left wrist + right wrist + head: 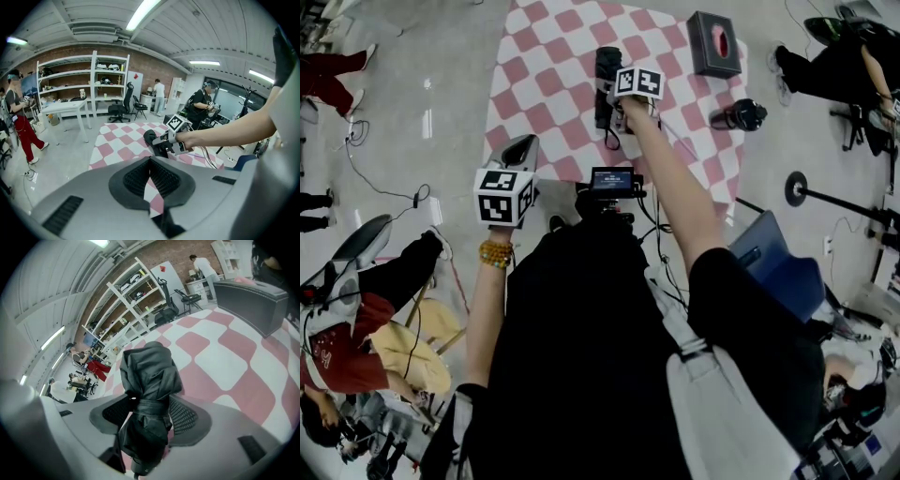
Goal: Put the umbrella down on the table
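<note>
A folded black umbrella (607, 84) lies on the pink-and-white checked table (546, 58), lengthwise toward its far side. My right gripper (617, 111) is at the umbrella's near end. In the right gripper view the umbrella (149, 376), wrapped with its strap, sits between the wide-spread pads (187, 417); the right gripper (147, 405) is open around it, barely clear of it. My left gripper (521, 150) hangs at the table's near-left corner, shut and empty. From the left gripper (151, 161) view I see the umbrella (150, 138) beside the right gripper (165, 146).
A black tissue box (714, 44) stands at the table's far right, and a dark round object (739, 115) lies by the right edge. A blue seat (773, 264) and a lamp stand base (795, 188) are on the floor to the right. People stand around the room.
</note>
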